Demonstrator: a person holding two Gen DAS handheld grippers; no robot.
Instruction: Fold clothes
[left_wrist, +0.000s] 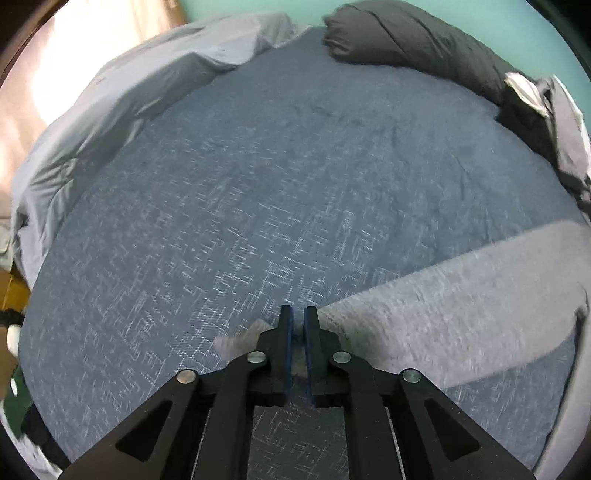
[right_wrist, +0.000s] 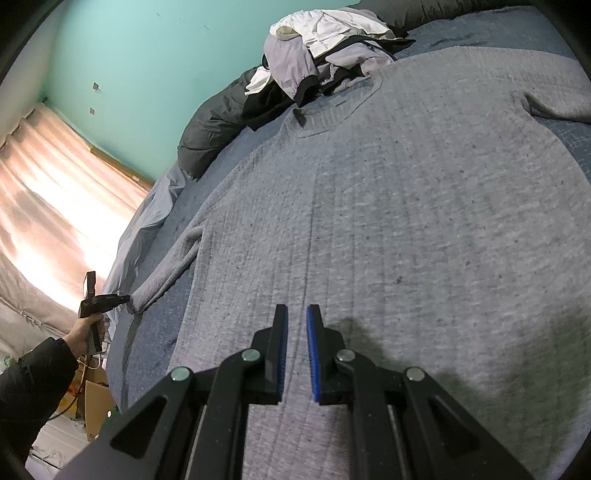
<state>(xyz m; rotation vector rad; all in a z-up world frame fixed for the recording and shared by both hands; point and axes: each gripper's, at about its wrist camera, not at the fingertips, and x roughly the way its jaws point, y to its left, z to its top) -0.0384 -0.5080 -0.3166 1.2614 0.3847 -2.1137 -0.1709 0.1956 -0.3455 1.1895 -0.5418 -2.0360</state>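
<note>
Surface: blue woven bed cover (left_wrist: 258, 192), teal wall behind.
Sweater: my grey knitted pullover (right_wrist: 424, 221) lies flat, front up, collar far from me, long axis running away from my right tongs.
Left tongs (left_wrist: 298, 314): clenched on the sleeve cuff (right_wrist: 135, 301), sleeve stretched out sideways from the pullover body.
Right tongs (right_wrist: 296, 312): slightly parted, holding nothing, above the hem.
Nearer hand: left, for folding the sleeve inward.

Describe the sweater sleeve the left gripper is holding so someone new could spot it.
Start at the blue bedspread. A grey knit sweater lies flat on it. Its long sleeve trails toward the curtain, cuff pinched by the left gripper; the other sleeve lies untouched.
</note>
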